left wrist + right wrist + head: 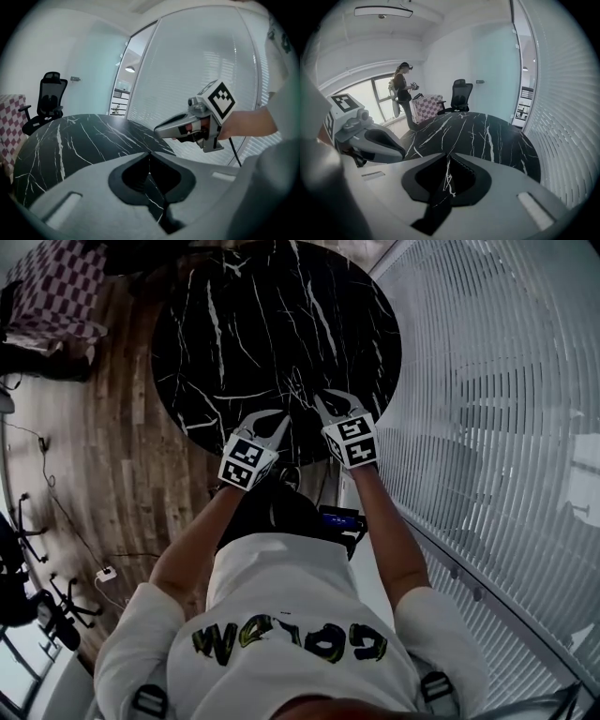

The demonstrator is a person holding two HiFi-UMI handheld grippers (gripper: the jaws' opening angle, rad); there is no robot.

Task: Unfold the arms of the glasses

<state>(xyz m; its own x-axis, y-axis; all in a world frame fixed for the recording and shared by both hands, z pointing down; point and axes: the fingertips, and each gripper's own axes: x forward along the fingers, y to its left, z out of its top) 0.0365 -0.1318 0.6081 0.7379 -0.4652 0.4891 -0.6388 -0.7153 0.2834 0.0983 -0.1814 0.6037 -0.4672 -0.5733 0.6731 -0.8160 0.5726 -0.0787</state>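
No glasses show in any view. The round black marble table [272,324] carries nothing that I can see. My left gripper [278,420] hovers over the table's near edge with its jaws closed together and nothing between them; its own view shows the tips meeting [150,153] above the marble [70,140]. My right gripper [324,402] hangs just to the right of it, also over the near edge. Its jaws [449,155] leave only a hairline slit and hold nothing. Each gripper appears in the other's view, the right [158,132] and the left [401,151].
A slatted glass partition [497,381] curves close along the table's right side. A black office chair [459,96] and a checked seat [425,107] stand beyond the table, with a person [403,91] standing by the window. Wooden floor with cables [56,512] lies to the left.
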